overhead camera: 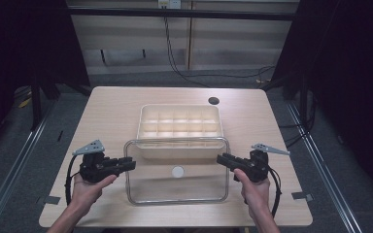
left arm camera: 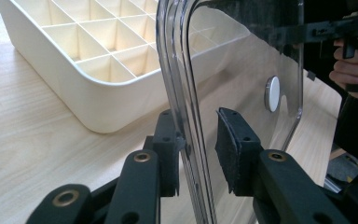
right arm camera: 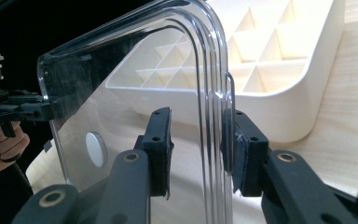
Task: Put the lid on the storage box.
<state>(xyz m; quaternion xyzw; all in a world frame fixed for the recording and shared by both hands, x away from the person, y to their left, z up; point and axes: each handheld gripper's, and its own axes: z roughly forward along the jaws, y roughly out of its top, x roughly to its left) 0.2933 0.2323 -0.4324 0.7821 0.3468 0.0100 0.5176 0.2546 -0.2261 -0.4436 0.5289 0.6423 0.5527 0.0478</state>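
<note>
**Now gripping the clear lid at both ends, ready to carry it over the tray**

Evidently the person is working on fitting the clear lid [overhead camera: 177, 171] onto the cream divided tray [overhead camera: 180, 127]. The lid is sitting near the front of the tabletop [overhead camera: 111, 104], its far edge overlapping the tray's near wall and its white knob [overhead camera: 178, 171] facing up. The left gripper [overhead camera: 128, 164] is meeting the lid's left rim, and in the left gripper view the rim [left arm camera: 186, 116] is standing between the pads [left arm camera: 168, 140]; one pad is touching it, the other is showing a thin gap, yet the jaws are as far together as they get, so I am reading this as a clamp on the lid. The right gripper [overhead camera: 222, 159] is doing the same at the opposite rim [right arm camera: 214, 107], with its pads [right arm camera: 161, 140] close against the plastic on both sides, clamped as far as I can judge.

The step in hand, then, is securing a two-handed hold. Next the move is calling for both hands rising together and keeping the lid level, then travelling toward the far side until its outline is lining up with the tray's rim, and only then lowering. Uneven lifting is likely to twist the smooth plastic out of the pads.
</note>
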